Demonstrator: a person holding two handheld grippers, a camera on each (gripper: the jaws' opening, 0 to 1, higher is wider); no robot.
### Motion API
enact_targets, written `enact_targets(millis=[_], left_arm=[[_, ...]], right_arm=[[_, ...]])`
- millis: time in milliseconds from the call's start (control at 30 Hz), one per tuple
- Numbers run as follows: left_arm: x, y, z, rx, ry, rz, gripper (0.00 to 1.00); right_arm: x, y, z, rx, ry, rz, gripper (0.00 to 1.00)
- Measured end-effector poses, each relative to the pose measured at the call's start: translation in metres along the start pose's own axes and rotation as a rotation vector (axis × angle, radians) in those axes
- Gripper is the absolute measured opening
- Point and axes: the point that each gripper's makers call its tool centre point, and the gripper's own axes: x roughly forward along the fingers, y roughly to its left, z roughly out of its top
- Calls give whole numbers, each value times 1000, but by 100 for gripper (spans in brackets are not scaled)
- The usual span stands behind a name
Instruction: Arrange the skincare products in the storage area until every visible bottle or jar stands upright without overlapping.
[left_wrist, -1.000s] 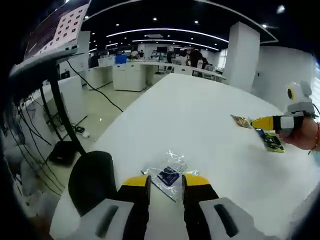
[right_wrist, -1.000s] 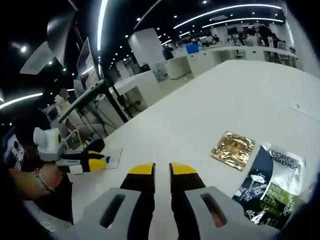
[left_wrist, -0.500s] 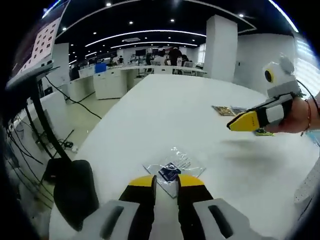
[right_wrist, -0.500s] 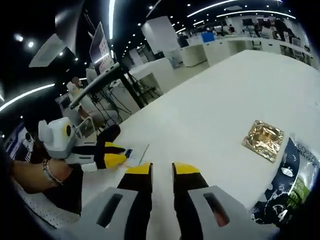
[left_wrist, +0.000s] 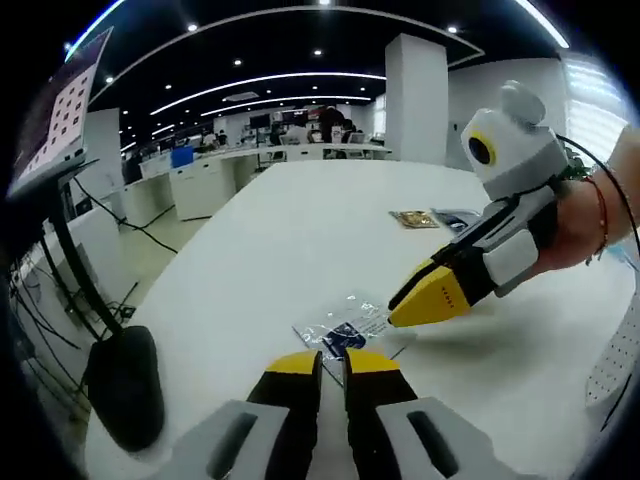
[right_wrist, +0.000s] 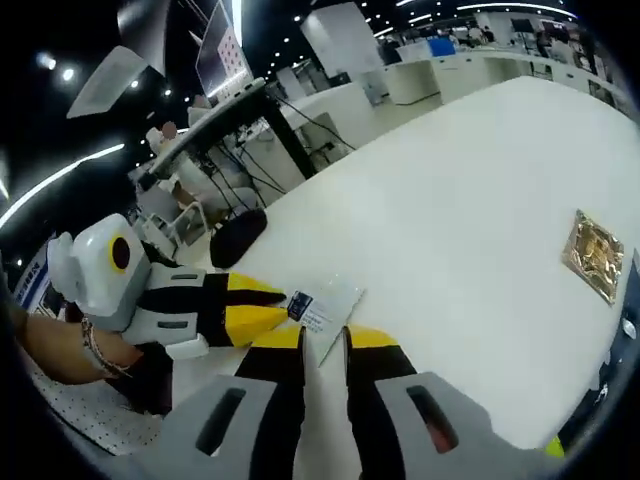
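A clear sachet with a dark blue label (left_wrist: 342, 330) lies flat on the white table (left_wrist: 300, 230), near its edge. In the right gripper view the same sachet (right_wrist: 322, 304) rests just ahead of the right gripper (right_wrist: 325, 340), whose yellow-tipped jaws stand a narrow gap apart with nothing between them. The left gripper (left_wrist: 333, 362) has its tips at the near edge of the sachet; its jaws are almost together, and whether they pinch the plastic cannot be told. In the right gripper view the left gripper (right_wrist: 262, 308) comes in from the left, its yellow tips touching the label end of the sachet. In the left gripper view the right gripper (left_wrist: 435, 297) reaches in from the right, held by a hand with a red cord at the wrist (left_wrist: 598, 205), its tip hovering just beside the sachet.

Well apart, farther along the table, lies a gold foil sachet (right_wrist: 595, 255), seen small in the left gripper view (left_wrist: 411, 218) with a dark packet (left_wrist: 455, 215) just beside it. A black chair (left_wrist: 123, 385) stands beside the table's edge. Office desks (left_wrist: 205, 180) fill the background.
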Motion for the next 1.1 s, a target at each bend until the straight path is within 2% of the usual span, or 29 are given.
enact_targets(millis=[67,200,367,700,800,867,933,1000,1100], left_arm=[[0,1,-1,4,-7,4,6],[-1,3,-2,10,-17,18,3],[0,3,-3,32,-23,32,1],[2,5,-3,47,-42,53,1],[2,5,-3,48,-58,61,1],[3,3,-2,43,-66,51,1],[2,3,-2,49,-72,55,1],[3,2,-1,47,-74,55,1],[3,3,-1,43,-77,53,1]], right_arm=[[0,-4,1,21,-6,-1,12],[-1,-5,2,138,-27,25,11],[-2,-7,1,189,-33,38,10],[-1,-8,0,347,-41,90,10],[-1,-7,0,361,-44,96,10],[-1,4,-1,363,-26,149,2],[2,9,-4,319,2,142,6],[5,17,-8,283,29,160,5],[4,17,-4,249,17,137,4]])
